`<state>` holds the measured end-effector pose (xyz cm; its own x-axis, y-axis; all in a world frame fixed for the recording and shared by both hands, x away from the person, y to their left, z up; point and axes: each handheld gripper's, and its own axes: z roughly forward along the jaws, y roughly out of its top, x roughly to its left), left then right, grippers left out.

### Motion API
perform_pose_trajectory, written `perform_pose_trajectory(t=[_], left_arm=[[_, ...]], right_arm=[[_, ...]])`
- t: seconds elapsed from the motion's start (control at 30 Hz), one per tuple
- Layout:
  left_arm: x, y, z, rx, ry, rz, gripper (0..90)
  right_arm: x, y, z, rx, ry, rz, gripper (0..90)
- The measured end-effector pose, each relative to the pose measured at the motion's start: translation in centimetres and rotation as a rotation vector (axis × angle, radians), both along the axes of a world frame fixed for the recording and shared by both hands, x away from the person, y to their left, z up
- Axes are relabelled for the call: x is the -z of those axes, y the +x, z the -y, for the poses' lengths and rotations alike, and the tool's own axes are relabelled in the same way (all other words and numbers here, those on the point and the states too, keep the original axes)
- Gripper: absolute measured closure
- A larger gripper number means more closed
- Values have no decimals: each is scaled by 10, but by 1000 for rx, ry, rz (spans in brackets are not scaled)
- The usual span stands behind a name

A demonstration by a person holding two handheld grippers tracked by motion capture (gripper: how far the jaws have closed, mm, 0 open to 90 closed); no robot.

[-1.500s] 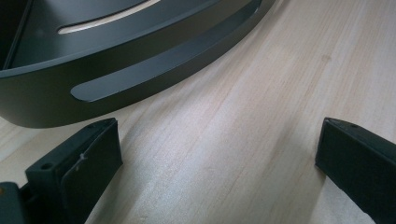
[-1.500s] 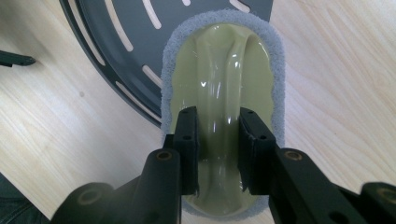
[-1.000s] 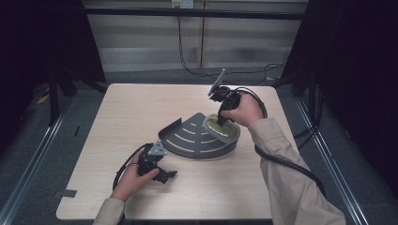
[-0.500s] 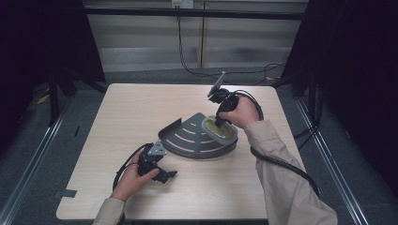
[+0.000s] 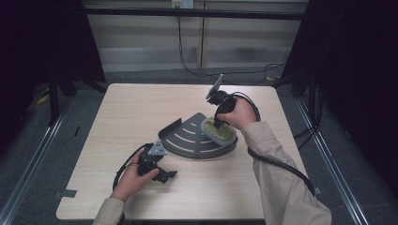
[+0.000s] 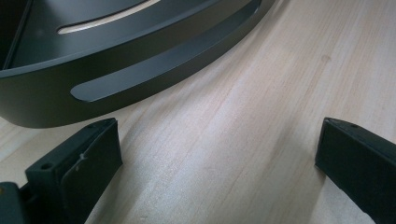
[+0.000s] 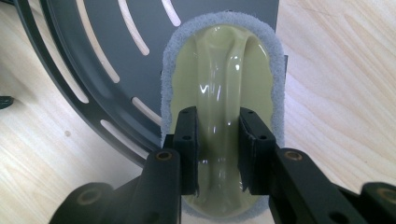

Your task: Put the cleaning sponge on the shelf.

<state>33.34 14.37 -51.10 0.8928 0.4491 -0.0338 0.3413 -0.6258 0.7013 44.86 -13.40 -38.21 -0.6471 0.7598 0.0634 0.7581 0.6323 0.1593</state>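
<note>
scrubber pad (image 7: 223, 121), a green plastic-backed one with a grey fleece rim, sits on the right-hand part of the dark slotted corner shelf (image 5: 192, 138) near the middle of the tabletop (image 5: 131, 108). going left to right: the left hand-held gripper (image 5: 162, 174) rests low on the wood just in front of the shelf's curved rim, its jaws wide apart with nothing between them, as the left gripper view makes plain. the shelf lies flat, its slots showing the pale wood beneath. over at the right, the right hand-held gripper (image 7: 217, 154) comes down from above and its jaws are closed onto the raised handle ridge of the scrubber pad, which presses on the shelf floor. the step in hand looks like scrubbing or wiping the shelf; the next move probably calls for sliding the pad across the slats with steady downward pressure, while the left one may need to brace the rim so the shelf does not skid. around the tabletop lies grey floor, dark curtains at both sides, and cables trailing along a pale back wall.
</note>
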Motion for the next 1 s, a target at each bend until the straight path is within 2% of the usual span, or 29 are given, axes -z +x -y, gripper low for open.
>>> perform_pose_trajectory(t=[0.37,1.0], left_arm=[[0,0,0,-1,3,0,0],[0,0,0,-2,0,2,0]], right_arm=[[11,3,-4,-6,-15,-22,712],[23,5,-4,-2,-4,-23,711]])
